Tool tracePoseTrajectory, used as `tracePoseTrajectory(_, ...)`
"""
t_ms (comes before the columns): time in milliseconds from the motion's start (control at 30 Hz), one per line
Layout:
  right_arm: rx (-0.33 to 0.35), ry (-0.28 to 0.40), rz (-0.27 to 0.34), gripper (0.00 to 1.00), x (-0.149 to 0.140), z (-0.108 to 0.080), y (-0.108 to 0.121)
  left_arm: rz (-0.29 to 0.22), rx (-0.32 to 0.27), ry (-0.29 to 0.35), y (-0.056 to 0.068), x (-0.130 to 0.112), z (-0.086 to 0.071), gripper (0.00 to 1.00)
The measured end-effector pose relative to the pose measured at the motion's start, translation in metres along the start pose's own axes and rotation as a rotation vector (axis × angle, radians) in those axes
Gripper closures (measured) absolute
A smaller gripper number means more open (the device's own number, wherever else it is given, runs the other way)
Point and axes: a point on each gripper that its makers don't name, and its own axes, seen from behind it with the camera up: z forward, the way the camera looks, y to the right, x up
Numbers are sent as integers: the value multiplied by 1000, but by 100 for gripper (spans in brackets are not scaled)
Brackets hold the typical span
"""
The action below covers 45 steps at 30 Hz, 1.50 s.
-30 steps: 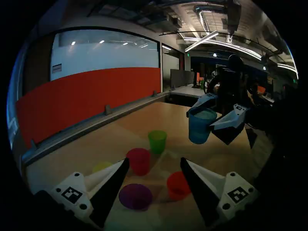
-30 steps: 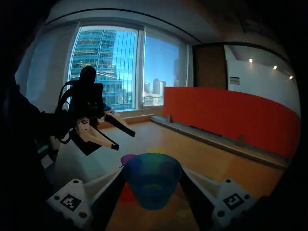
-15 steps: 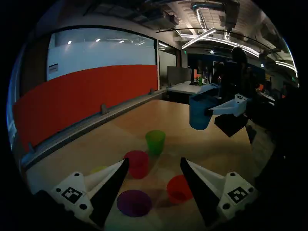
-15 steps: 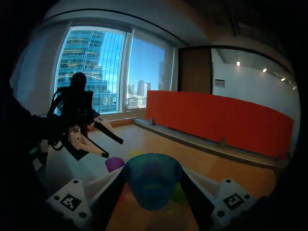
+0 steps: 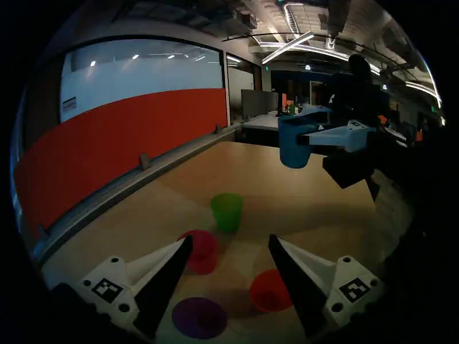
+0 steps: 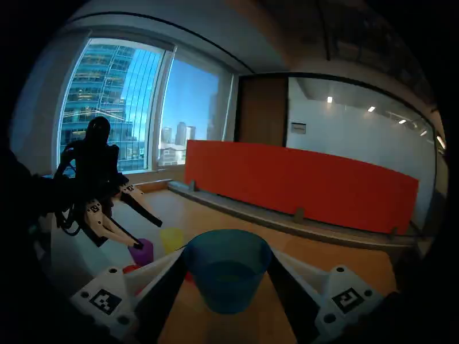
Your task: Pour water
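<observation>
blue cup [image 6: 227, 269] upright, mouth up, in right claw [image 6: 227, 281]

White wedge-shaped fingers [image 5: 143, 268] with black inner faces are being carried by the left claw [image 5: 229, 237] and the right claw [image 6: 226, 252]; a square black-and-white tag [image 5: 108, 289] and dark screws [image 5: 124, 307] are being borne on each.

Wooden table [image 5: 287, 195], top lit warm. Orange partition [image 5: 115, 137] runs along its long edge, grey rail [image 5: 132, 178] at the foot. Window [image 6: 115, 109] beyond the table's far end: glass towers, blue sky. Ceiling strip lights [image 5: 290, 47] on
</observation>
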Motion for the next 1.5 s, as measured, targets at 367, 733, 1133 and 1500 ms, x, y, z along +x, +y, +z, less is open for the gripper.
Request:
tracePoseTrajectory(367, -80, 13, 8, 8, 12, -7, 24, 20, -21, -63, -4, -2, 22, 2)
tracePoseTrajectory(733, -110, 17, 9, 8, 14, -13, 34, 33, -42, -149, -7, -10, 47, 2)
tracePoseTrajectory(1133, -113, 14, 13, 8, 10, -13, 41, 34, -86, -290, -3, -19, 85, 2)
tracePoseTrajectory(1500, -117, 7, 20, 8, 3, -14, 49, 24, -105, -371, -4, -23, 117, 2)
